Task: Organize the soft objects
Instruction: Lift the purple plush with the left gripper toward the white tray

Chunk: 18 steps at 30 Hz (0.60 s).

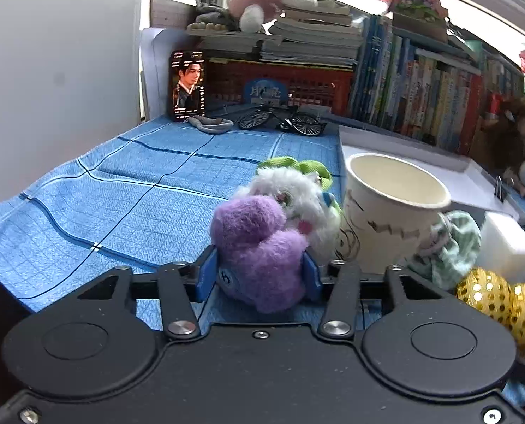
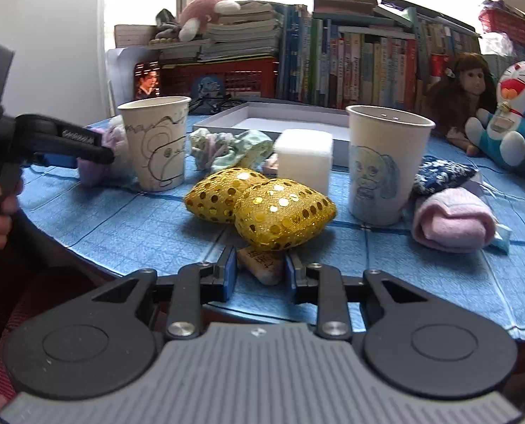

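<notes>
My left gripper [image 1: 260, 274] is shut on a purple plush toy [image 1: 258, 247], low over the blue cloth; a white fluffy toy [image 1: 294, 198] with green trim lies just beyond it, beside a paper cup [image 1: 389, 212]. In the right wrist view the left gripper [image 2: 85, 148] appears left of that cup [image 2: 156, 145]. My right gripper [image 2: 260, 274] is open around a small cream soft piece [image 2: 262, 265] at the table's near edge, in front of two gold sequined cushions [image 2: 262, 205]. A second cup [image 2: 382, 162], a pink rolled sock [image 2: 453, 222], a navy pouch [image 2: 439, 173] and a mint scrunchie [image 2: 230, 148] lie around.
A white foam block [image 2: 303, 159] and a shallow white tray [image 2: 290, 120] sit behind the cushions. Books, a red basket [image 2: 223, 77], a monkey doll [image 2: 463, 95] and a blue cat plush [image 2: 513, 113] line the back. A toy bicycle [image 1: 283, 122] stands far back.
</notes>
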Available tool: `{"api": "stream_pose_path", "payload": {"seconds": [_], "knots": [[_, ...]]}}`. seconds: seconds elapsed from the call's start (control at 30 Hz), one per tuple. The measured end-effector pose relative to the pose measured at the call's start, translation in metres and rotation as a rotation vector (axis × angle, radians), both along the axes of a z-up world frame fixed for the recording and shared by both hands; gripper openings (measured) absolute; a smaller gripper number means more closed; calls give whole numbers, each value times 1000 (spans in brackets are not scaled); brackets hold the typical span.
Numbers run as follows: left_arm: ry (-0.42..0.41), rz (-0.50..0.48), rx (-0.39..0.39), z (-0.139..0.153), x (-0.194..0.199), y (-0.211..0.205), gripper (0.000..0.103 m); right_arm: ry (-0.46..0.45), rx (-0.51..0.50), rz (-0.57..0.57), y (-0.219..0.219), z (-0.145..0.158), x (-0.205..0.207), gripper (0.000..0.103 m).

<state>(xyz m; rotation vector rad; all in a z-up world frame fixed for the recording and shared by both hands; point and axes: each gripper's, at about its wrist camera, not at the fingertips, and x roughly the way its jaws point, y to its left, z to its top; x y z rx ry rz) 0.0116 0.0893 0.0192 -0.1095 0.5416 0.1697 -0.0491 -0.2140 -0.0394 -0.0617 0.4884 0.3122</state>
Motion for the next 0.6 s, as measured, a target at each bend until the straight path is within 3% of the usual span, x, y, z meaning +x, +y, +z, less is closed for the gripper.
{"api": "stream_pose_path", "payload": {"seconds": [0.13,0.37,0.53,0.6], "knots": [[19,-74,-6,4,-20,-12,42,3,-16,-58,-14,0,1,33],[47,-289,-20,8,-49,-44,44,6,-28,-139,-35,1,5,34],[41,-332,4,5,-51,-65,53,0,-40,-177,-43,0,3,38],[42,-333,16,3,-50,-71,60,-6,-52,-186,-45,0,2,51]]}}
